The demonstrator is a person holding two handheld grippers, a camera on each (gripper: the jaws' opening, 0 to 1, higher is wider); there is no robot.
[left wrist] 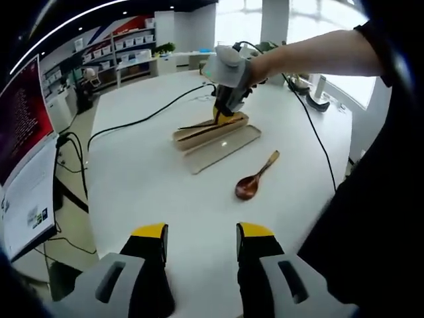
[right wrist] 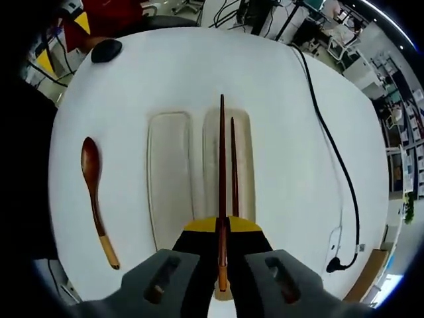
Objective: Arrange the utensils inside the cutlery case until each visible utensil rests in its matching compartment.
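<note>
Right gripper (right wrist: 222, 228) at bottom centre pinches one chopstick (right wrist: 222, 185) over the case (right wrist: 246, 165); another lies inside. Left gripper (left wrist: 201, 242) is spread, empty. Spoon (right wrist: 93, 192) lies at left on the table (right wrist: 285, 99).

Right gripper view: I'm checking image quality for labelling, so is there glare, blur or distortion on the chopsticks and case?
Right gripper view: chopsticks sharp, table evenly lit, edges bowed by fisheye. Left gripper view: bright windows wash out the top; a small glare spot on the lid.
</note>
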